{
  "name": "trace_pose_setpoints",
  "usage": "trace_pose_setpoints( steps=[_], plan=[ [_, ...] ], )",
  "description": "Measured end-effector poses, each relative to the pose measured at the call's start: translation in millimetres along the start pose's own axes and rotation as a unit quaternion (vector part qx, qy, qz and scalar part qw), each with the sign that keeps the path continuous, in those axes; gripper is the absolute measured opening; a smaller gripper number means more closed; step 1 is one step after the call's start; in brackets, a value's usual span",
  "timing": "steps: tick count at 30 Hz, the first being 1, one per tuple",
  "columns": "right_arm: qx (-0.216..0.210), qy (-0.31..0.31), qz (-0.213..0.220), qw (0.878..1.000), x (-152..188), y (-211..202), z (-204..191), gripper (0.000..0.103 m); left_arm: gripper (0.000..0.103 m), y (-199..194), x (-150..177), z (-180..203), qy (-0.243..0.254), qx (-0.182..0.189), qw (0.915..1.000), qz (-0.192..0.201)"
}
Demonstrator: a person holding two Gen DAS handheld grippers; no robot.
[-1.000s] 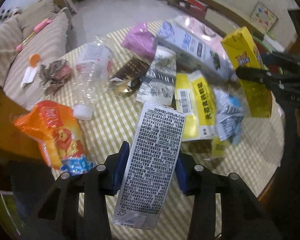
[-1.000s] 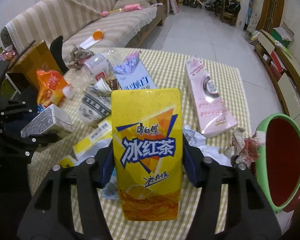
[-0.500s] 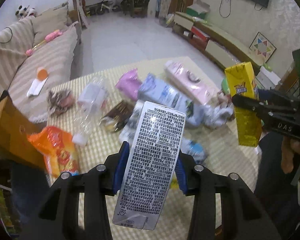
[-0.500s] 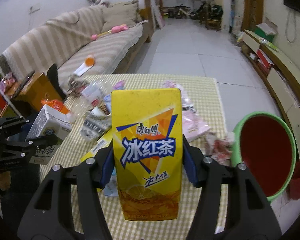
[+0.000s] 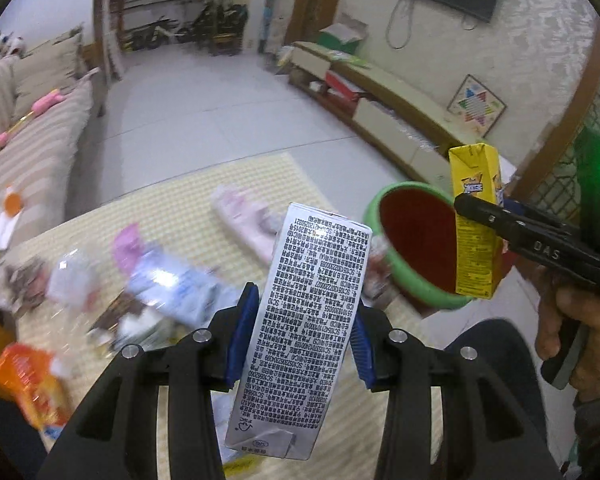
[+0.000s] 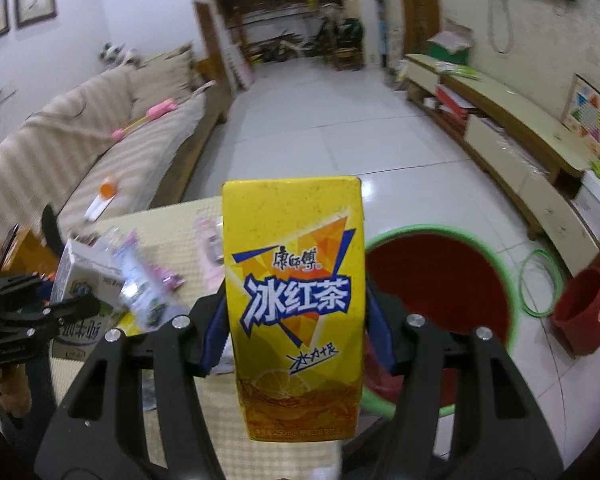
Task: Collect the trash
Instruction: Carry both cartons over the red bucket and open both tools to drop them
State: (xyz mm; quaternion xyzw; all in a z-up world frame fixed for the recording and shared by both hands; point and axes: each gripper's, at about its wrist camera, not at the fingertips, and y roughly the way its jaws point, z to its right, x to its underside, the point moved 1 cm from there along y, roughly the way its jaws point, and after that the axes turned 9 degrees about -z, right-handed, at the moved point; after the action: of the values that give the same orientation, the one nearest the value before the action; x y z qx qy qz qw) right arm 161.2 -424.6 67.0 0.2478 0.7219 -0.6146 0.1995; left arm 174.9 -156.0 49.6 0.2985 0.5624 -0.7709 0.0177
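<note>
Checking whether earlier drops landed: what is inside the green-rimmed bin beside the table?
The green-rimmed bin shows only its bare red lining where visible. The yellow tea carton, clamped in the right tool, and that tool's fingers cover the bin's near side, so items there cannot be seen.

Your left gripper (image 5: 300, 336) and right gripper (image 6: 296, 330) are black frames with blue pads and silver screws; white "DAS" lettering marks the right one's side.

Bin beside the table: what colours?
Green rim, red inside: the bin shows best in the right wrist view.
</note>
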Motion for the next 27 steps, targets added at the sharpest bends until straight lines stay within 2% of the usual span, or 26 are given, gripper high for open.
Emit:
trace_pose_setpoints(
  steps=[6,14,20,24,25,27],
  plan=[
    [0.023,0.041,-0.002,0.999,-7.7,11.8,55.8,0.057,0.041,30.9,-36.8,42.8,0.010,0.055,0.9984,0.004],
    [0.043,0.076,-0.021,0.996,6.0,28.8,108.9,0.057,0.041,75.6,-76.4,101.7,0.021,0.109,0.9939,-0.002],
    [0.050,0.081,-0.033,0.995,15.9,35.7,123.8,0.057,0.041,105.8,-97.0,132.3,0.015,0.132,0.9910,-0.013],
    [0.053,0.072,-0.038,0.995,18.0,40.6,127.3,0.057,0.042,122.0,-104.5,143.5,0.008,0.135,0.9906,-0.022],
    [0.055,0.070,-0.037,0.995,18.6,40.8,127.5,0.057,0.044,125.3,-106.6,144.4,0.005,0.135,0.9905,-0.023],
    [0.061,0.065,-0.035,0.995,19.2,40.2,124.9,0.063,0.066,128.6,-109.2,145.6,0.003,0.136,0.9904,-0.024]
  ],
)
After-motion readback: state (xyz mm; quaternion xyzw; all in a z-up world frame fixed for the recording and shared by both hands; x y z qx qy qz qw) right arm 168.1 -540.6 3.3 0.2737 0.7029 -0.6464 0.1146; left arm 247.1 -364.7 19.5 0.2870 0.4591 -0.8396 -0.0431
